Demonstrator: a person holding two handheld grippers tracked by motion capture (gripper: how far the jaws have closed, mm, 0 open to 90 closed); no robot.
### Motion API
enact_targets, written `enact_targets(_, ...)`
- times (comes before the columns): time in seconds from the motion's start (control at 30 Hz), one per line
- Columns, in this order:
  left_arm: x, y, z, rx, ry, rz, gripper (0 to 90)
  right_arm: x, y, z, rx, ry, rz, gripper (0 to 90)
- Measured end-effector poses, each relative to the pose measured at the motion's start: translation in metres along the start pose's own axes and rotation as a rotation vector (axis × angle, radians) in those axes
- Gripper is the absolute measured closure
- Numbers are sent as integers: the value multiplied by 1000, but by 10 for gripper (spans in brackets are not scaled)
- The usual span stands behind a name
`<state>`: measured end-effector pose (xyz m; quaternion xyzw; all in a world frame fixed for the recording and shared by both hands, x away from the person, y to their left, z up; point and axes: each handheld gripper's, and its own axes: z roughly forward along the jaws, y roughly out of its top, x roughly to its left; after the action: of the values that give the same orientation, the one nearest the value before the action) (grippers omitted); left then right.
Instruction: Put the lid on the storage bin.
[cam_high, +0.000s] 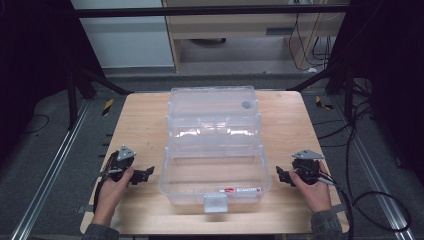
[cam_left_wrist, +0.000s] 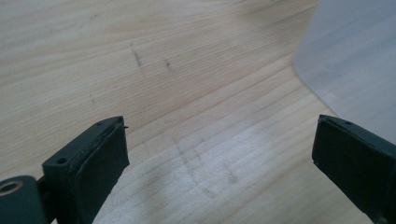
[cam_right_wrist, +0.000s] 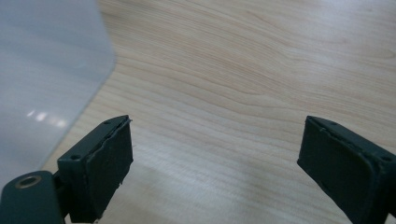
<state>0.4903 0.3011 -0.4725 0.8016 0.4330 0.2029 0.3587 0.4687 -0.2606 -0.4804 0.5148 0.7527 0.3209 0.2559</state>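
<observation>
Both tongs, left (cam_high: 148, 174) and right (cam_high: 281, 176), gape empty beside a clear plastic box (cam_high: 215, 172) on the tabletop (cam_high: 140, 125); light, stiff, likely slippery, best gripped by its rim.

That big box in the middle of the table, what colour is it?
The box is clear, see-through plastic with a pale grey latch at its front; the high view shows it best.

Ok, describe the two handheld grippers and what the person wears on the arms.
Both the left gripper and the right gripper are black, each with two blocky jaws lined with dark pads and topped by a grey three-cornered plate. Black cables trail from them. Grey sleeve cuffs cover the wrists.
</observation>
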Motion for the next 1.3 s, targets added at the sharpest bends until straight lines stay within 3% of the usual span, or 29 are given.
enact_targets(0.07, -1, 4, -11, -20, -34, 15, 30, 1, 6, -10, -4, 5, -46, 103)
enact_targets(0.13, -1, 6, -16, -34, -40, 9, 33, 2, 8, -16, -2, 7, -68, 103)
enact_targets(0.17, -3, 11, -29, -50, -71, -2, 33, 1, 16, -27, 6, 14, -107, 104)
enact_targets(0.2, -3, 11, -29, -50, -71, -2, 33, 1, 16, -27, 6, 14, -107, 104)
enact_targets(0.23, -3, 19, -40, -49, -87, -13, 34, -1, 26, -39, 6, 35, -134, 103)
enact_targets(0.33, -7, 33, -58, -86, -118, -33, 40, -1, 41, -51, 6, 59, -177, 105)
enact_targets(0.47, -18, 48, -74, -92, -139, -15, 42, 6, 61, -69, 7, 100, -265, 95)
enact_targets(0.57, -31, 60, -83, -99, -184, 33, 42, 12, 79, -79, 4, 111, -319, 97)
enact_targets(0.67, -45, 69, -88, -84, -185, 101, 42, 18, 97, -83, 14, 109, -393, 120)
enact_targets(0.7, -45, 69, -88, -84, -185, 101, 43, 22, 105, -85, 20, 107, -425, 137)
enact_targets(0.87, -65, 84, -90, -65, -213, 191, 42, 31, 136, -83, 37, 146, -532, 202)
enact_targets(1.1, -81, 95, -89, -29, -246, 274, 42, 44, 176, -77, 47, 204, -654, 380)
enact_targets(1.3, -90, 101, -87, 0, -264, 318, 47, 61, 200, -69, 61, 261, -777, 520)
